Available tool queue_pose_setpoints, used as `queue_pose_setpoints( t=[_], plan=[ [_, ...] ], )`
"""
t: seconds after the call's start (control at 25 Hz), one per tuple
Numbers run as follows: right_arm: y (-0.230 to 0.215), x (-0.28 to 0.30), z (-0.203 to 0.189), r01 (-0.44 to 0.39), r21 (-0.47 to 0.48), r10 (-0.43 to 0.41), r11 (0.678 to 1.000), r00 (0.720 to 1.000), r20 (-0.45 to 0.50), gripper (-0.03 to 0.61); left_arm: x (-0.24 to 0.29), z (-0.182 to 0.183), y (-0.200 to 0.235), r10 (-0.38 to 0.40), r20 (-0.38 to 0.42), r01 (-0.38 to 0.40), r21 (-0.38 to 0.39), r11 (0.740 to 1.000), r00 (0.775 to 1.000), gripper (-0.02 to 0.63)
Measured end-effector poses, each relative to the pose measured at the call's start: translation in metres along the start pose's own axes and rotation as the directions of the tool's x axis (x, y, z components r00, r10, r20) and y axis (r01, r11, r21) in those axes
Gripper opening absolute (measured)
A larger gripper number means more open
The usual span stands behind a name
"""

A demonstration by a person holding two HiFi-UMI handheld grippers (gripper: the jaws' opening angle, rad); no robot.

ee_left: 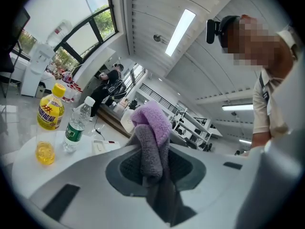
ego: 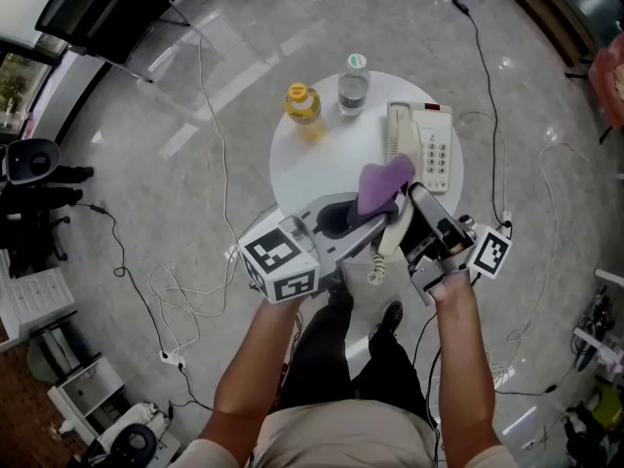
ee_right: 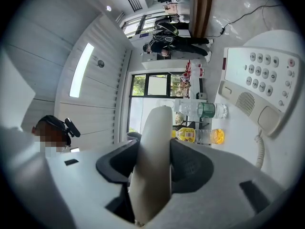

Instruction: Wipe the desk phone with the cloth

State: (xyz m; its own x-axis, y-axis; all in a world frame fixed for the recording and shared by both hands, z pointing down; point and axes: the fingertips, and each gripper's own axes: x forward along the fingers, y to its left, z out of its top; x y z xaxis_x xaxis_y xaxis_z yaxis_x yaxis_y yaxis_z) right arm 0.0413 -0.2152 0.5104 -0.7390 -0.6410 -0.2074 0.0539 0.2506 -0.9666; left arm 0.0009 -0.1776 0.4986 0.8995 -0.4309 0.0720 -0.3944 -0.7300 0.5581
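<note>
The cream desk phone base (ego: 434, 149) lies on the right side of the round white table (ego: 317, 169); its keypad and bare cradle also show in the right gripper view (ee_right: 259, 82). My right gripper (ego: 408, 211) is shut on the cream handset (ego: 394, 230), lifted off the base near the table's front edge, with the coiled cord (ego: 375, 269) hanging below. The handset (ee_right: 151, 168) fills the jaws of that gripper (ee_right: 152, 163). My left gripper (ego: 370, 213) is shut on a purple cloth (ego: 383, 183), which bunches up beside the handset. The cloth (ee_left: 151, 130) sticks out of the left gripper (ee_left: 153, 163).
A yellow drink bottle (ego: 302, 105) and a clear water bottle (ego: 353, 86) stand at the table's far side, left of the phone. Cables (ego: 185, 300) trail over the grey floor around the table. A person's legs and shoes show below the table edge.
</note>
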Motion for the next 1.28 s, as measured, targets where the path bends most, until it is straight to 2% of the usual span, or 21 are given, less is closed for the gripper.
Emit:
queue_pose_setpoints(
  t=[0.24, 0.36, 0.44, 0.64, 0.84, 0.96, 1.16, 1.28],
  plan=[
    [0.005, 0.003, 0.01, 0.028, -0.051, -0.028, 0.998, 1.0, 0.002, 0.206, -0.014, 0.012, 0.002, 0.042, 0.007, -0.042, 0.026, 0.999, 0.999, 0.091],
    [0.003, 0.004, 0.019, 0.079, -0.122, -0.08, 0.989, 0.997, -0.004, 0.206, -0.025, 0.018, 0.005, 0.072, 0.016, -0.073, 0.043, 0.996, 0.997, 0.091],
    [-0.001, 0.006, 0.025, 0.133, -0.191, -0.137, 0.973, 0.991, -0.008, 0.206, -0.033, 0.021, 0.008, 0.103, 0.014, -0.103, 0.066, 0.992, 0.995, 0.091],
    [-0.023, 0.006, 0.04, 0.271, -0.369, -0.292, 0.889, 0.956, -0.003, 0.206, -0.056, 0.034, 0.016, 0.218, -0.014, -0.214, 0.14, 0.967, 0.976, 0.091],
    [-0.045, 0.011, 0.047, 0.327, -0.481, -0.377, 0.813, 0.926, -0.007, 0.206, -0.076, 0.047, 0.018, 0.279, -0.007, -0.272, 0.207, 0.94, 0.96, 0.091],
    [-0.07, 0.006, 0.052, 0.397, -0.518, -0.463, 0.758, 0.886, 0.002, 0.206, -0.085, 0.053, 0.02, 0.308, -0.009, -0.297, 0.239, 0.924, 0.951, 0.091],
    [-0.11, 0.0, 0.06, 0.488, -0.584, -0.583, 0.649, 0.812, 0.031, 0.206, -0.099, 0.053, 0.029, 0.335, -0.01, -0.323, 0.243, 0.915, 0.942, 0.091],
    [-0.129, 0.0, 0.061, 0.513, -0.606, -0.622, 0.608, 0.782, 0.037, 0.206, -0.104, 0.05, 0.033, 0.345, -0.016, -0.332, 0.239, 0.913, 0.938, 0.091]
  ],
)
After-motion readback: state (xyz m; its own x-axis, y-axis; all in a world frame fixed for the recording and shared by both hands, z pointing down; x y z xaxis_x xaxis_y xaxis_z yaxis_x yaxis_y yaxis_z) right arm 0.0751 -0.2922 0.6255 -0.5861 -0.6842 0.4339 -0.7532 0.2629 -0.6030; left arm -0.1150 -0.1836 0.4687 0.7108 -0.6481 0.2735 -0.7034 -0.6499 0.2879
